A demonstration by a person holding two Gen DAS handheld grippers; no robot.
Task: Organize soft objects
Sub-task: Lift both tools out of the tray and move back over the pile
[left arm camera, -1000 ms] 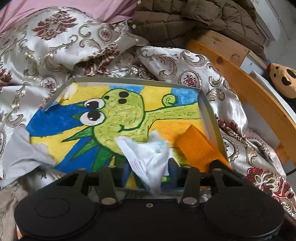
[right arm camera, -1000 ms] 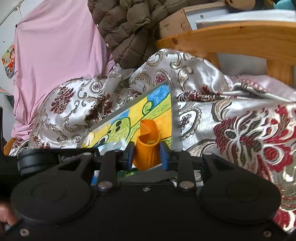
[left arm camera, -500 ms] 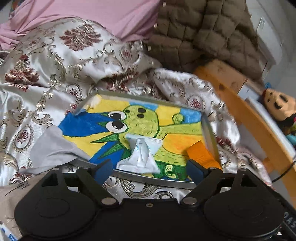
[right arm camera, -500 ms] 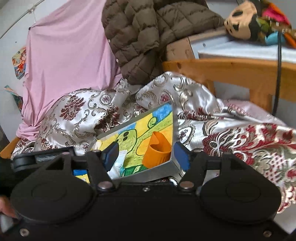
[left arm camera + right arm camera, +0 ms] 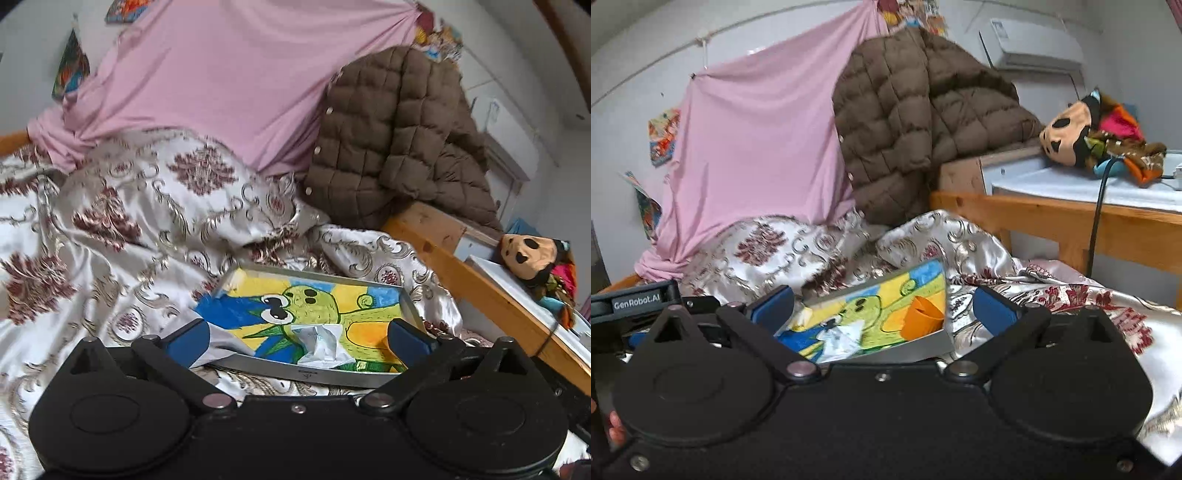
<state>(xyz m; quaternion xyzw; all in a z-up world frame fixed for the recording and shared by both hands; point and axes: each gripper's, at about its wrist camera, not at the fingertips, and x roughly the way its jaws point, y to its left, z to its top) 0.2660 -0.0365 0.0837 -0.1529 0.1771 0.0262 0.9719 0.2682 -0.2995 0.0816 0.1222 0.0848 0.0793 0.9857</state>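
Left gripper (image 5: 298,338): blue-padded jaws spread wide, just been opening, nothing between the pads. Right gripper (image 5: 882,310): jaws likewise spread wide after opening, nothing pinched.

Shallow grey metal tray (image 5: 306,373) with a painted green cartoon creature on a yellow and blue base, resting tilted on the cream satin bedspread with maroon floral pattern (image 5: 122,236).

Crumpled white soft packet with pale blue print (image 5: 320,345) lying in the tray near its front rim, apart from both left pads; same packet visible in the right wrist view (image 5: 842,338).

Orange folded soft piece (image 5: 921,318) standing in the tray's right-hand corner against the side wall, clear of the right pads.

Grey cloth (image 5: 221,341) draped over the tray's left front edge, just beside the left pad.

Behind the bedspread: pink sheet (image 5: 229,77) hung across the wall, brown quilted puffer jacket (image 5: 399,140) heaped on the wooden bed frame (image 5: 476,280). Plush toy with tan face and black eye patches (image 5: 1067,134) on the white surface beyond the frame.
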